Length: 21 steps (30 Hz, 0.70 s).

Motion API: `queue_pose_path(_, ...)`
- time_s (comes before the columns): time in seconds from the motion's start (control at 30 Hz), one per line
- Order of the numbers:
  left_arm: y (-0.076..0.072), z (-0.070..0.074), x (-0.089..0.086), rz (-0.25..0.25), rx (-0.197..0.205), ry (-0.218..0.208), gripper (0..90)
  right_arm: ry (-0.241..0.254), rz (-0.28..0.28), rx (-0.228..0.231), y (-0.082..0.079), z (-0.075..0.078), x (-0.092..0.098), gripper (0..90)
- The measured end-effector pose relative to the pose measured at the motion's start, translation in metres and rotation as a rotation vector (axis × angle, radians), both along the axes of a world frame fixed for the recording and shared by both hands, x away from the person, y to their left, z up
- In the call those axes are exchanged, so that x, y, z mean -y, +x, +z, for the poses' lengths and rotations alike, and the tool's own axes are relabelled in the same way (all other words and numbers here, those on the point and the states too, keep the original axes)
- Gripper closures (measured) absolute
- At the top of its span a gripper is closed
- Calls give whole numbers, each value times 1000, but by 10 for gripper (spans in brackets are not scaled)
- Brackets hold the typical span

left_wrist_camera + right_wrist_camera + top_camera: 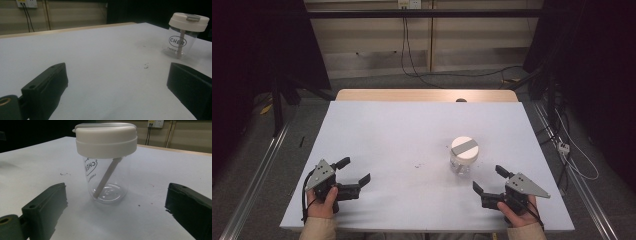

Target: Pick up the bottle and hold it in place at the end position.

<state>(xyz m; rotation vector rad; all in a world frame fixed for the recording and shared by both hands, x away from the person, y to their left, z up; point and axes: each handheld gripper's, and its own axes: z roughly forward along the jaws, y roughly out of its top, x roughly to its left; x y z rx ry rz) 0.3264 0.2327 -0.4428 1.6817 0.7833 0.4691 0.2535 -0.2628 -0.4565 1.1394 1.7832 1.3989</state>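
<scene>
Ahead of the right gripper [490,179] in the high view, just beyond its widely spread jaws, a clear jar [463,159] with a white lid [464,147] is seen upright on the white table [402,135]; nothing is held. The left gripper [353,171] is held well apart from the jar, its jaws also spread wide and empty. Each gripper is held by a hand [323,203].

From the left gripper view, the jar [183,37] is seen far ahead and beyond the right-hand jaw, with bare table [100,57] between the wide jaws.

From the right gripper view, the jar [107,167] is seen near, centred ahead of the gap between the wide-open jaws, untouched by either. A pale stick [106,177] is seen leaning inside it.
</scene>
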Motion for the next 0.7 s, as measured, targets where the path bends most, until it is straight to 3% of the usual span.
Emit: queue_pose_path(0.7, 1, 1, 4, -14, 3, -2, 30, -24, -17, -2, 11, 0, -9, 39)
